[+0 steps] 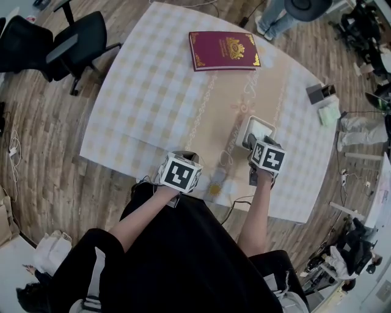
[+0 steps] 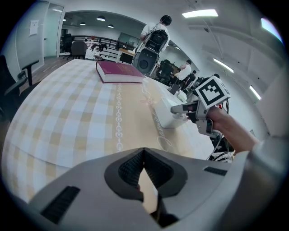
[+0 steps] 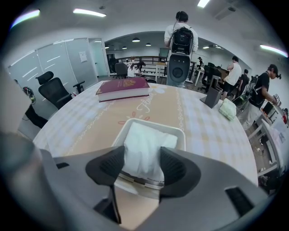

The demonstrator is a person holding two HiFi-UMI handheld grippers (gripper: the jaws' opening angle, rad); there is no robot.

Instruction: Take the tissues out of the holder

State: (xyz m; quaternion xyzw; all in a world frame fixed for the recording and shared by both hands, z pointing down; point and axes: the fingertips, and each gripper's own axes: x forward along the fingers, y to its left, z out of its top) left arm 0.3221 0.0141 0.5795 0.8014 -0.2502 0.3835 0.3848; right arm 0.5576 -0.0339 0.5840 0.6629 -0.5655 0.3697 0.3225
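Observation:
A white tissue holder (image 1: pixel 259 127) stands on the checked tablecloth near the front right of the table. In the right gripper view a wad of white tissues (image 3: pixel 145 149) rises from the holder (image 3: pixel 153 124). My right gripper (image 3: pixel 143 166) has one pad against each side of the wad and is shut on it. The head view shows that gripper (image 1: pixel 250 144) at the holder's near edge. My left gripper (image 1: pixel 182 156) hovers over the table's front edge, left of the holder. Its jaws (image 2: pixel 143 152) meet at the tips with nothing between them. From the left gripper view, the right gripper (image 2: pixel 179 108) sits over the holder (image 2: pixel 166 116).
A dark red book (image 1: pixel 223 50) lies at the table's far side. A small dark stand (image 1: pixel 321 93) and a pale green pack (image 1: pixel 328 114) sit at the right edge. A black office chair (image 1: pixel 67 41) stands far left. A person (image 1: pixel 287 12) stands beyond the table.

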